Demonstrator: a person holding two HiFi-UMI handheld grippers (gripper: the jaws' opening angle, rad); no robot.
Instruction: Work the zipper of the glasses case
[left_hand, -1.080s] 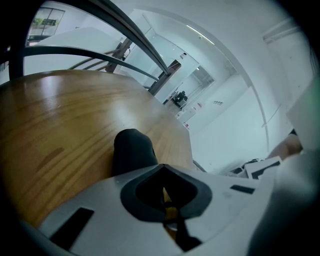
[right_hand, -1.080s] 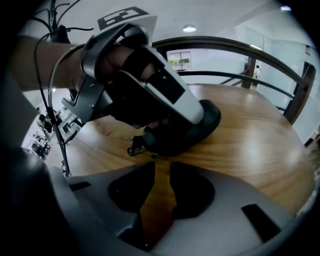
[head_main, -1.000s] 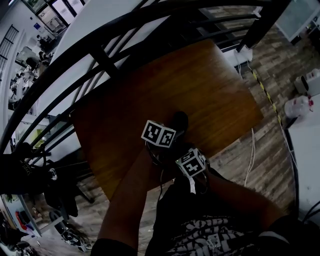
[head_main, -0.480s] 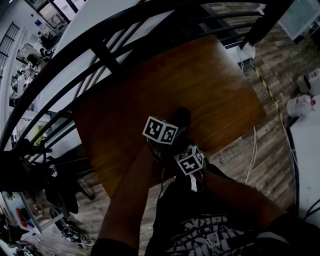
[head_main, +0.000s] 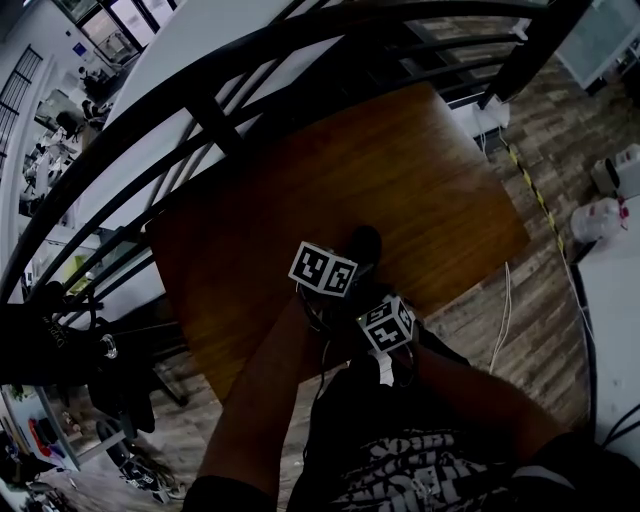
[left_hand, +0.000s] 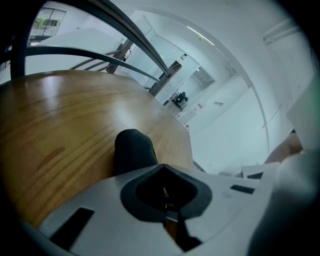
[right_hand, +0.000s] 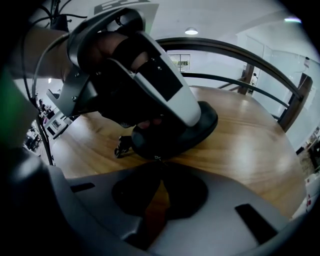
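Wooden table (head_main: 430, 180), black railing (head_main: 213, 118) beyond, left gripper (right_hand: 148, 125) clamping glasses case (right_hand: 204, 126)

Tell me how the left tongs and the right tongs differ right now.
The left tongs reach over the glasses case from above; the right tongs meet its near rim low down. The left tongs' tips sit together with nothing seen between them, while the right tongs' jaws have just been closing and pinch the zipper pull. Both are pale grey, point downward and crowd the same case.
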